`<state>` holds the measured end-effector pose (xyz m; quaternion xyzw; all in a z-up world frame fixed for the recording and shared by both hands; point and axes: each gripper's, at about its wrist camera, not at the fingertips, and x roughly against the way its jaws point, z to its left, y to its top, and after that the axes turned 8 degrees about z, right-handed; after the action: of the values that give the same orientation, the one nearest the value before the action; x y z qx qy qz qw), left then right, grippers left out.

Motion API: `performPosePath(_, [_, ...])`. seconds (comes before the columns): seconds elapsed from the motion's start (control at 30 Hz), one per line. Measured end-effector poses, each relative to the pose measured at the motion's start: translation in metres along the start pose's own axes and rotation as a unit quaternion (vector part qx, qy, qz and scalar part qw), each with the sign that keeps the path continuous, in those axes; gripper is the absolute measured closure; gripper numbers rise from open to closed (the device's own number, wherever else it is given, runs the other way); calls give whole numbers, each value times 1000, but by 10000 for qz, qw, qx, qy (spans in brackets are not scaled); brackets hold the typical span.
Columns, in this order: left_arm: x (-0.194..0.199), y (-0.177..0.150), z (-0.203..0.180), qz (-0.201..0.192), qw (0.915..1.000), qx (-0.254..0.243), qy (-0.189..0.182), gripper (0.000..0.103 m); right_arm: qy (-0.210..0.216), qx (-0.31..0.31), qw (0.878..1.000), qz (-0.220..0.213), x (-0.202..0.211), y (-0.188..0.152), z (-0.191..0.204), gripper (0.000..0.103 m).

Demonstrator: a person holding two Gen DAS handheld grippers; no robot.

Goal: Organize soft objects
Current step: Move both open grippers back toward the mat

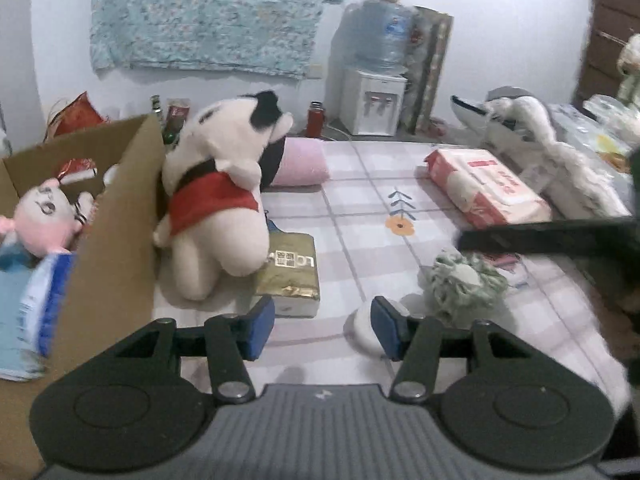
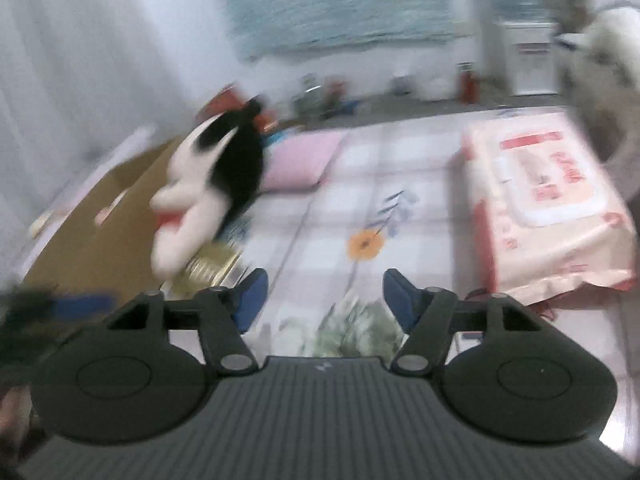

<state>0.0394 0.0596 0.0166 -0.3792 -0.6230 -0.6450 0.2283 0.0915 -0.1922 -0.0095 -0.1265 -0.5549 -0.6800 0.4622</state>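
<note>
My left gripper [image 1: 322, 328] is open with nothing between its blue pads, low over the checked bedsheet [image 1: 360, 208]. A white plush dog [image 1: 216, 200] in a red shirt leans against the cardboard box [image 1: 116, 208], which holds a pink plush [image 1: 44, 216]. A green-and-white frilly soft thing [image 1: 464, 280] lies just right of the left gripper, and a small white soft thing [image 1: 362, 326] touches its right finger. In the blurred right wrist view, my right gripper [image 2: 324, 296] is open above the frilly thing [image 2: 356, 324], pads apart from it.
A gold tissue pack [image 1: 290, 276] lies by the dog's feet. A pink pillow [image 1: 304, 162] sits behind it and a red-and-white wipes pack [image 1: 484, 188] to the right. White fluffy bedding [image 1: 560, 152] lines the right edge. A water dispenser [image 1: 372, 100] stands by the wall.
</note>
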Motion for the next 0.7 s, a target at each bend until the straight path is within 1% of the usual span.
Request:
performPosePath(0.03, [-10,0,0,-24,10000,37,60,50,111,265,9996,35,2,-4,-1,22])
performPosePath(0.07, [-17,-3,-3,-51,9998,59,170,51,62,418,9991,5,4,-8,0,19])
performPosePath(0.13, [-22,-7,-8,-225,9993,84,297,52,-173,498,9986,-106,8,-14,1,19])
performPosePath(0.17, [-22,-9,-11,-279,9994,-9,224,53,-126,513,9984,-179,11,-16,3,19])
performPosePath(0.2, [-26,-10,-13,-222,9996,-85,152,57,54,574,9981,-218,13,-18,4,19])
performPosePath(0.23, [-31,-10,-14,-129,9998,-107,103,59,227,660,9974,-184,12,-19,7,20])
performPosePath(0.27, [-32,-11,-14,-113,9998,-91,126,59,299,768,9965,-130,10,-20,11,20])
performPosePath(0.3, [-34,-11,-14,-148,9996,-89,214,59,234,847,9961,-108,7,-21,15,20])
performPosePath(0.37, [-36,-12,-12,-295,9983,-54,501,55,21,954,9954,-21,-2,-22,20,20])
performPosePath(0.43, [-35,-11,-6,-466,9961,110,742,37,-158,947,9953,104,-10,-23,23,20])
performPosePath(0.53, [-42,-9,4,-544,9937,277,941,34,-399,972,9943,191,-22,-27,23,18])
performPosePath(0.57, [-45,-8,7,-539,9932,307,985,33,-501,990,9937,181,-20,-30,26,17])
performPosePath(0.6, [-49,-6,9,-509,9935,329,964,30,-616,956,9933,188,-23,-30,24,17])
performPosePath(0.63, [-54,-3,10,-438,9945,370,882,30,-675,865,9937,226,-28,-29,20,17])
performPosePath(0.7, [-65,3,12,-249,9966,377,688,30,-619,653,9953,352,-34,-26,10,17])
